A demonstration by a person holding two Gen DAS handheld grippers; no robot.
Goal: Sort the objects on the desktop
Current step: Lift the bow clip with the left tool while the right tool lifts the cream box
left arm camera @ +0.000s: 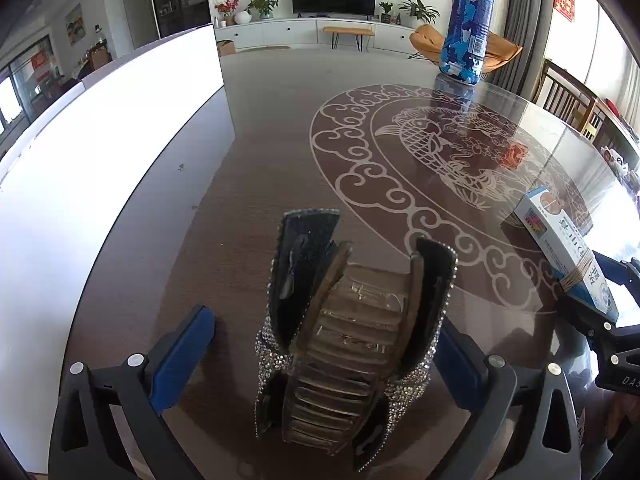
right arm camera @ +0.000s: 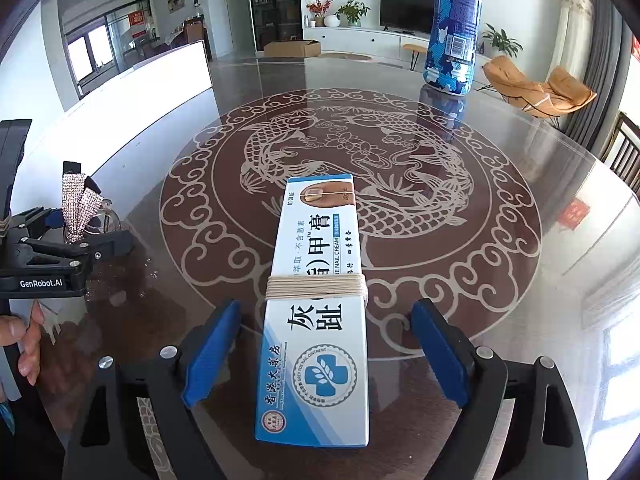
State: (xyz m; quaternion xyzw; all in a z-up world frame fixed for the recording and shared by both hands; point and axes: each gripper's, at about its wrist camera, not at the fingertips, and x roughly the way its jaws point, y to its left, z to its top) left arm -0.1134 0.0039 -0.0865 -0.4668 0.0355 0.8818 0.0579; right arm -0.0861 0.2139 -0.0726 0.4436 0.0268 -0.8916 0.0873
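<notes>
On the glass counter (right arm camera: 500, 240) stand one blue camouflage-print can (right arm camera: 452, 28), one nail cream box (right arm camera: 320, 300) and one rhinestone hair clip (left arm camera: 344, 328). Both grippers have their jaws apart, touching nothing: the right gripper (right arm camera: 324, 356) straddles the box, the left gripper (left arm camera: 324, 356) the clip (both apparently just set down). Best to back each gripper straight out so no pad nudges anything.

Obstacles: rhinestone hair clip (left arm camera: 340, 340) between open left jaws; cream box (right arm camera: 320, 312) between open right jaws; blue can (right arm camera: 452, 28) upright at far edge. Free: bare glass tabletop (right arm camera: 460, 208) between box and can.
</notes>
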